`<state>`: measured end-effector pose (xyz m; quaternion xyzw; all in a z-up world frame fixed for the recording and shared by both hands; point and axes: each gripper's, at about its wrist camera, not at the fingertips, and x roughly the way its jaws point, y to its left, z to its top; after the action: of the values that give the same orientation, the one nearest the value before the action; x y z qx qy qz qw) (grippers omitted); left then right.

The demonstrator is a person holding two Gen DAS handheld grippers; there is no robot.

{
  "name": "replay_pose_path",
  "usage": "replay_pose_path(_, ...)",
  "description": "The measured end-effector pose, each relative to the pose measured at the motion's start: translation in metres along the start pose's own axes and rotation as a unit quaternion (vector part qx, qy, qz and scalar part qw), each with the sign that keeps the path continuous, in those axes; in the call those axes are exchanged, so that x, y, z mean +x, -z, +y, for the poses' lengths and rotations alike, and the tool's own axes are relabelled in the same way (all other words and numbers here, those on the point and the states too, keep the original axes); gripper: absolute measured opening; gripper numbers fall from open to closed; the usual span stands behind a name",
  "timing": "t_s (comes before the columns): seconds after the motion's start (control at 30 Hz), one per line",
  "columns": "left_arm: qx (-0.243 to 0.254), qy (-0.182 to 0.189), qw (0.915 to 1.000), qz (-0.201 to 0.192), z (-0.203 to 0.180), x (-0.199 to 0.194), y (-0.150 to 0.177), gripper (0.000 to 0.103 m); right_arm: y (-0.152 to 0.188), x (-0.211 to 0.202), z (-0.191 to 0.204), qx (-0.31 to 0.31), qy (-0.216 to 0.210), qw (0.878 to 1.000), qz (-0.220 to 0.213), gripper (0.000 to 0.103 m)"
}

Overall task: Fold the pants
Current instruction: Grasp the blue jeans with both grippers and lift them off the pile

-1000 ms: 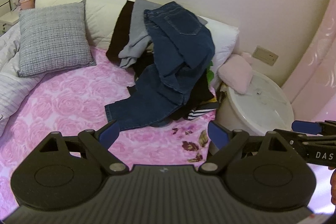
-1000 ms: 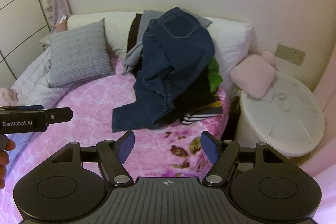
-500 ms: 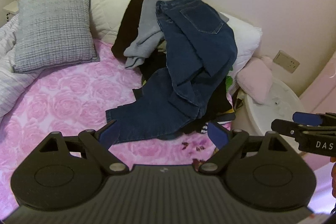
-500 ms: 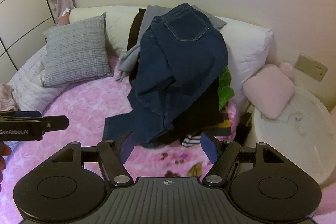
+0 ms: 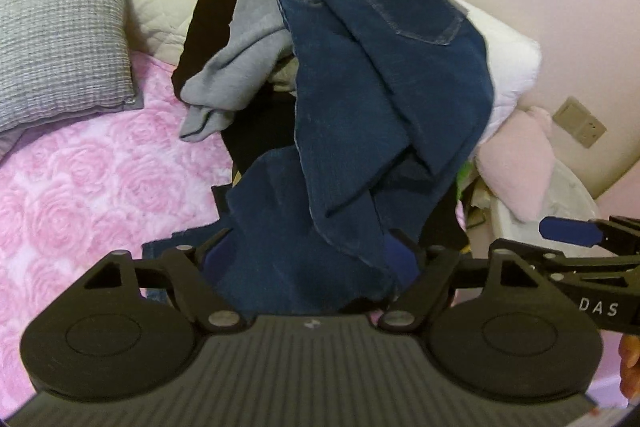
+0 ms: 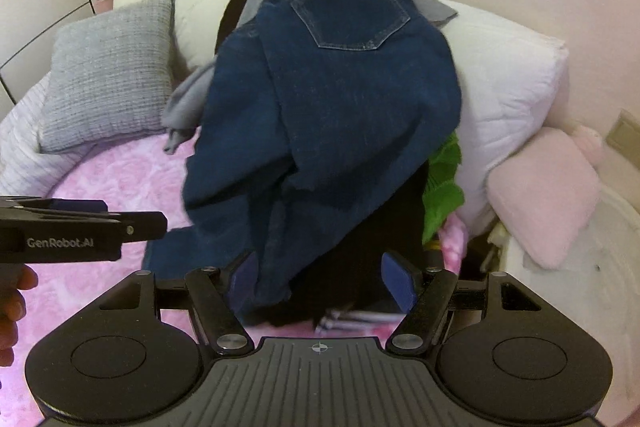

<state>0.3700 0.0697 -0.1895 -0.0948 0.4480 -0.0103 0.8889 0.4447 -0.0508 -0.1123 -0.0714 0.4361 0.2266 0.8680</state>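
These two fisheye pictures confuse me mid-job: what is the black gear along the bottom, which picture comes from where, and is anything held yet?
No robot arm here: a person carries a two-finger gripper in each hand, each with a camera looking forward along its fingers. The black gear at the bottom of each picture is that gripper itself. The left wrist view shows the left gripper; the right wrist view shows the right gripper. Each also peeks into the other's picture from the side. Ahead, dark blue jeans lie draped over a heap of clothes on a bed with a pink rose cover, beside a grey pillow. Both grippers are open, close to the jeans' lower folds, and nothing is held.
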Motion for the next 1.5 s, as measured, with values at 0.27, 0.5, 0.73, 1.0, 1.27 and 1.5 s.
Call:
replay_pose_path(0.27,-0.045,0.039,0.9982,0.012,0.012,0.066,-0.024,0.068,-0.028,0.065,-0.011,-0.012,-0.009,1.0,0.0,0.066)
replay_pose_path(0.5,-0.049,0.071,0.9959,0.027,0.017,0.09,-0.034,0.048,-0.043,0.095,-0.019,-0.024,-0.036,0.999,-0.015,0.031)
replay_pose_path(0.73,-0.029,0.059,0.9978,0.002,0.004,0.056,-0.037,0.019,-0.049,0.046,-0.01,-0.071,-0.045,0.995,-0.062,0.007)
replay_pose_path(1.0,-0.042,0.056,0.9877,-0.14,0.002,-0.058,-0.04,0.011,-0.064,-0.066,0.023,-0.052,-0.151,0.972,-0.174,0.005)
replay_pose_path(1.27,-0.096,0.004,0.9516,-0.292,0.055,-0.241,0.002,0.01,-0.036,-0.191,0.109,-0.053,-0.324,0.911,-0.251,0.004)
replay_pose_path(1.5,-0.092,-0.094,0.9371,-0.323,0.105,-0.381,0.076,0.01,0.024,-0.255,0.214,-0.053,-0.425,0.871,-0.242,0.004)
